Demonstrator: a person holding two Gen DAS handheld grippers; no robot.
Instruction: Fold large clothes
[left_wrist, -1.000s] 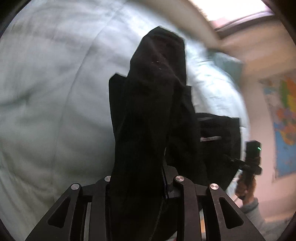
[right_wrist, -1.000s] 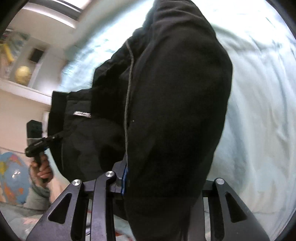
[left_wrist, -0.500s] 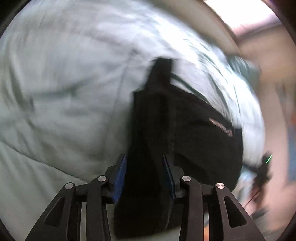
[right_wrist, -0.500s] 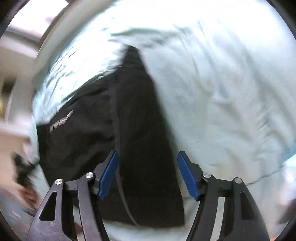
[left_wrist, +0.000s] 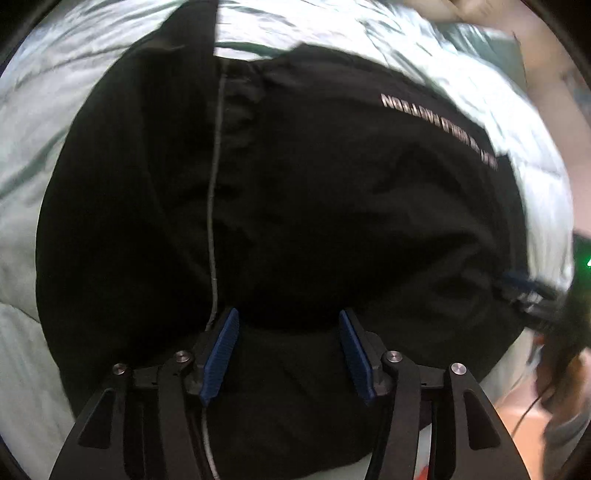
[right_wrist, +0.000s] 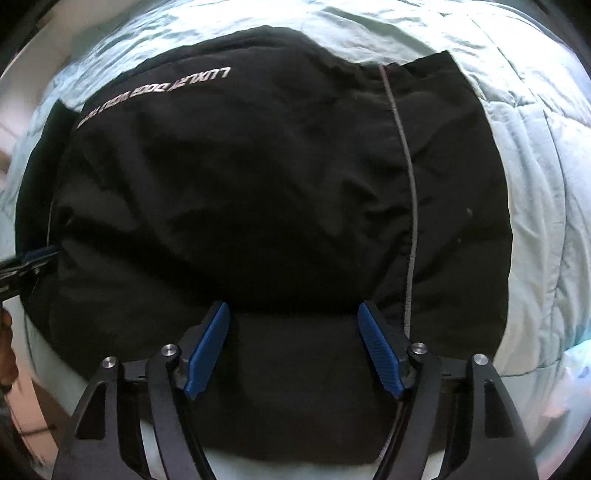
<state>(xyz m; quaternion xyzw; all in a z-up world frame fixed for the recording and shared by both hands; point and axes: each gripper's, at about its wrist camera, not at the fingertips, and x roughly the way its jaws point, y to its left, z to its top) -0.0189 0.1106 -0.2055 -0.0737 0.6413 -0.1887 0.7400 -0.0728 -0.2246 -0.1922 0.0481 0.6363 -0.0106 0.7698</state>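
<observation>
- Centrally, in both wrist views, a black jacket (left_wrist: 314, 206) (right_wrist: 266, 192) is seen spread over a pale green quilt (left_wrist: 44, 177) (right_wrist: 535, 184), and most of each frame is filled by it.
- In the left wrist view, the left gripper (left_wrist: 289, 350) is shown at the lower middle with its blue pads (left_wrist: 221, 354) held apart; dark cloth lies between and under them, but nothing is clamped.
- A thin grey piping line (left_wrist: 212, 206) is seen running from the upper middle of that frame down to the left pad.
- White lettering (left_wrist: 439, 125) is printed across the jacket at the upper right of that frame.
- In the right wrist view, the right gripper (right_wrist: 293, 350) is likewise spread wide at the lower middle, its blue pads (right_wrist: 380, 354) parted over the near fold of the jacket, with no cloth pinched.
- Grey piping (right_wrist: 410, 206) is seen at centre right there, and the lettering (right_wrist: 155, 96) at upper left.
- At the right edge of the left view, the other gripper is glimpsed, blurred, at the jacket's edge.
</observation>
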